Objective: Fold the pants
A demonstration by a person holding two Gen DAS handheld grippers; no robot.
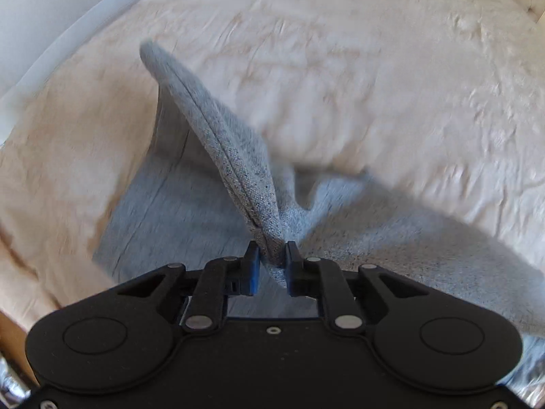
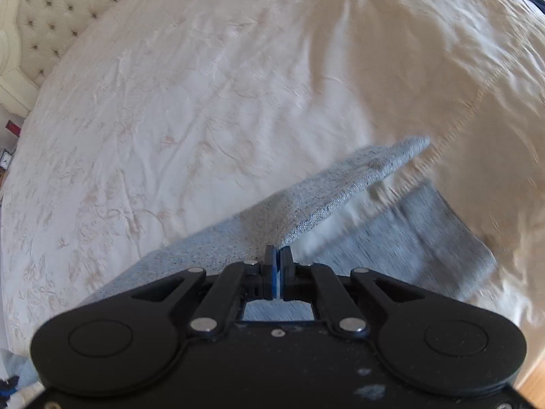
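Note:
Grey heathered pants (image 1: 218, 129) lie on a cream bedspread. In the left wrist view my left gripper (image 1: 272, 250) is shut on a bunched fold of the pants, and a hemmed edge rises from the jaws up to the left. More grey cloth (image 1: 425, 255) spreads flat below and to the right. In the right wrist view my right gripper (image 2: 278, 254) is shut on a thin edge of the pants (image 2: 340, 184), which lifts away up to the right. Another part of the pants (image 2: 425, 238) lies flat on the bed at the right, blurred.
The cream embroidered bedspread (image 2: 170, 119) fills most of both views. A tufted headboard (image 2: 51, 17) stands at the upper left of the right wrist view. A white surface (image 1: 41, 17) shows beyond the bed edge in the left wrist view. Wooden floor (image 2: 531, 375) shows at the lower right.

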